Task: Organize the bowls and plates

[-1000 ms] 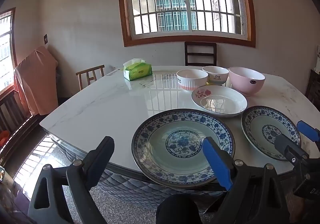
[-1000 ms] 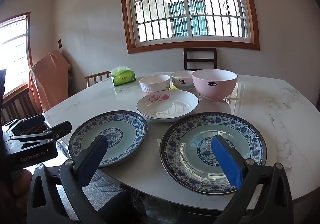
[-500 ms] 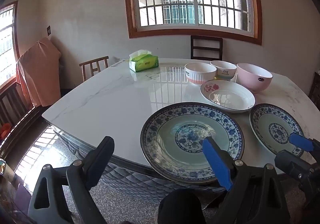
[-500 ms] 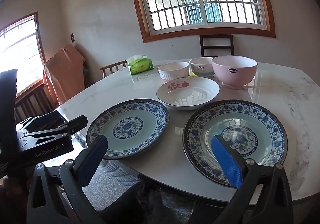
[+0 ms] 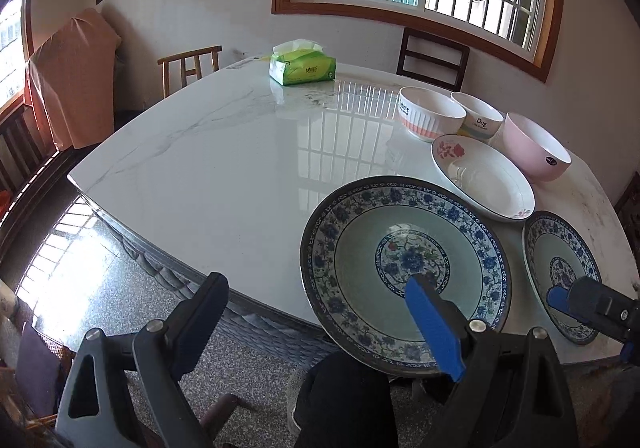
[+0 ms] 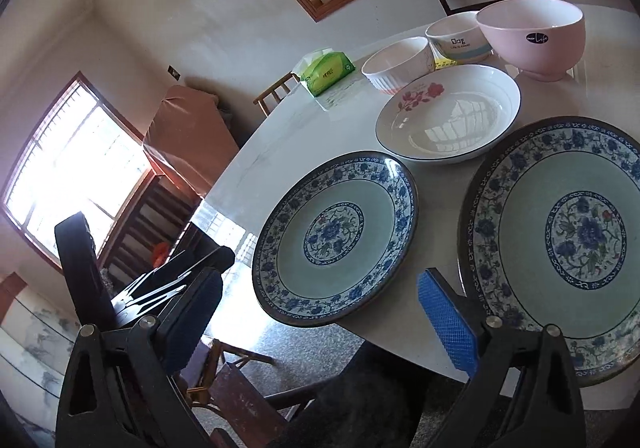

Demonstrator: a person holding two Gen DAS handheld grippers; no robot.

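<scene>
Two blue-patterned plates lie at the near edge of the white marble table [image 5: 224,168]. My left gripper [image 5: 320,320] is open above the table edge, its blue pad [image 5: 432,324] over the near rim of the left plate [image 5: 404,248]. My right gripper [image 6: 320,320] stands wide, jaws closing, with nothing gripped. It faces the left plate [image 6: 336,240], and the right plate [image 6: 560,240] lies beside its blue pad. Behind the plates are a white floral plate [image 6: 448,116], a ribbed bowl [image 6: 396,64], a "Dog" bowl [image 6: 456,36] and a pink bowl [image 6: 536,36].
A green tissue pack [image 5: 302,66] sits at the table's far side. Wooden chairs [image 5: 188,66] stand at the far and left edges, and another chair [image 6: 240,380] is below the near edge. A cloth-covered piece of furniture [image 5: 72,80] stands by the left window.
Both grippers have tipped downward and rolled, and moved in toward the plates. The left view now has the big plate off to its right. The right gripper's gap has swung from the right plate toward the left one.
</scene>
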